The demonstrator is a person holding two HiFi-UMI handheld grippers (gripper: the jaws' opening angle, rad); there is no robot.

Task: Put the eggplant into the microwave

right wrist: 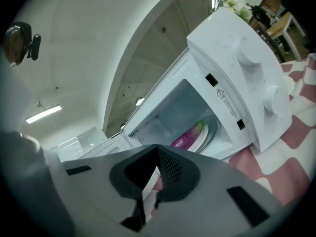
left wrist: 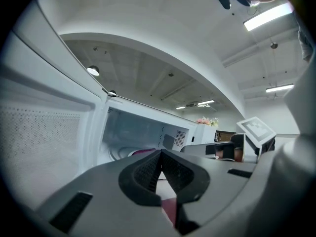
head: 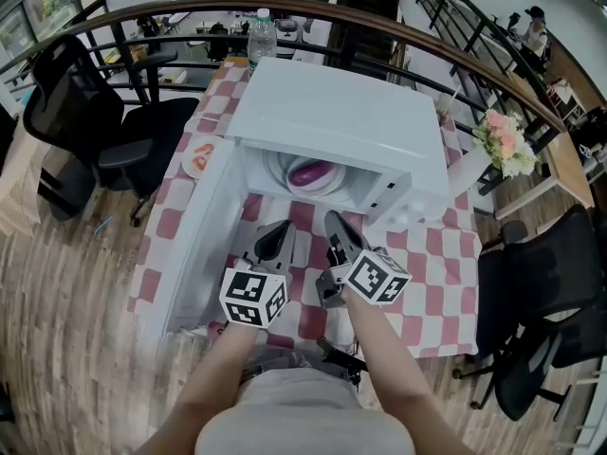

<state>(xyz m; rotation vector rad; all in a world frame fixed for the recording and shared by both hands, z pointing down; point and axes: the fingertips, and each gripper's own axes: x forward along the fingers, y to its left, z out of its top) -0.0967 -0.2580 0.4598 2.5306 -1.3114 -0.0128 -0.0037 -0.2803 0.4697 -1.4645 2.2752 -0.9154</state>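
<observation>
The purple eggplant [head: 311, 172] lies on a white plate [head: 285, 172] inside the white microwave [head: 341, 112], whose door [head: 194, 245] hangs wide open to the left. In the right gripper view the eggplant [right wrist: 190, 136] shows in the open cavity, ahead of the jaws. A strip of the eggplant [left wrist: 143, 152] also peeks over the left gripper's jaws. My left gripper [head: 277, 238] and right gripper [head: 340, 227] hover side by side in front of the opening, apart from the eggplant. Both are shut with nothing between the jaws.
The microwave stands on a red-and-white checked tablecloth [head: 427, 263]. A water bottle [head: 261, 34] stands behind it, a small plate of food [head: 199, 156] to its left, flowers [head: 507, 145] at the right. Black office chairs [head: 95, 121] flank the table.
</observation>
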